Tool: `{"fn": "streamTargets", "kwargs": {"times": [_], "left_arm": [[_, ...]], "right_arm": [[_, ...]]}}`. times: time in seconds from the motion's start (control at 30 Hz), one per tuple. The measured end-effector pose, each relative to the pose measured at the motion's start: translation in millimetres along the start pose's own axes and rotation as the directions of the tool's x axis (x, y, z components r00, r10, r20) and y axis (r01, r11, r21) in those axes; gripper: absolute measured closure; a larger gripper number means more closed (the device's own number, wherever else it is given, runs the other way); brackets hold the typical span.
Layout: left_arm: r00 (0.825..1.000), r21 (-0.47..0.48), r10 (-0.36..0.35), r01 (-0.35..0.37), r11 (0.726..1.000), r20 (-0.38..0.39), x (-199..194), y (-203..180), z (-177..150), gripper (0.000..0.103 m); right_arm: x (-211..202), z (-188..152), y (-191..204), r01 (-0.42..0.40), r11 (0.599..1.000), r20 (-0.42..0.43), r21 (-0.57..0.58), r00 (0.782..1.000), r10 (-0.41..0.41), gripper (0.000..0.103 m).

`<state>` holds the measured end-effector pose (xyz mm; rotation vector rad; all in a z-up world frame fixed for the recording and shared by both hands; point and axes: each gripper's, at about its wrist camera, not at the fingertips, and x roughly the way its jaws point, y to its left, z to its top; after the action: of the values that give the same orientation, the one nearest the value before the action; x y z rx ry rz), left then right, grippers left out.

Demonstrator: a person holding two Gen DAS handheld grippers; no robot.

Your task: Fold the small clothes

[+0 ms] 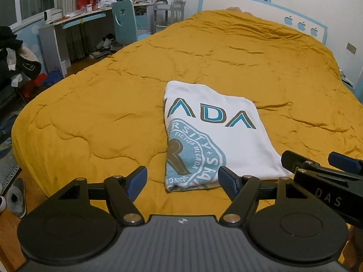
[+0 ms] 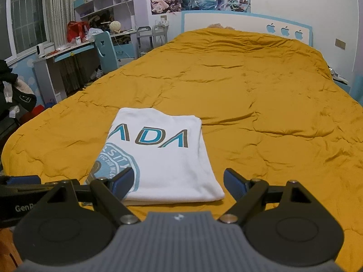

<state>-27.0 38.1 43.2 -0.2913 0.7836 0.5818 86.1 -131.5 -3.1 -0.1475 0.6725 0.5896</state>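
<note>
The folded white T-shirt (image 1: 211, 136) lies on the mustard quilt (image 1: 90, 113). Both the left gripper (image 1: 182, 181) and right gripper (image 2: 179, 182) hover side by side above its near edge, angled downward, fingers wide and empty.

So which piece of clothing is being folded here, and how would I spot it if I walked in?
Look at the big bed with the mustard-yellow quilt. Near its foot lies a folded white T-shirt, a neat rectangle. It is the only thing on the quilt, marked by blue-and-brown letters and a pale blue round badge.
</note>
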Motion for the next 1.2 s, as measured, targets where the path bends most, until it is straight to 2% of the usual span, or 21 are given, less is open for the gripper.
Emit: {"fn": "streamTargets", "kwargs": {"times": [0.83, 1.2], "left_arm": [[1.0, -0.006, -0.002, 0.002, 1.0, -0.013, -0.5, 0.2, -1.5, 0.022], [0.999, -0.021, -0.003, 0.002, 1.0, -0.043, 3.0, 1.9, -4.8, 0.022]], "right_arm": [[2.0, -1.7, -0.9, -0.018, 1.0, -0.017, 0.015, 1.0, 0.018, 0.021], [1.0, -5.2, 0.6, -0.016, 1.0, -0.027, 0.009, 1.0, 0.017, 0.021]]}}
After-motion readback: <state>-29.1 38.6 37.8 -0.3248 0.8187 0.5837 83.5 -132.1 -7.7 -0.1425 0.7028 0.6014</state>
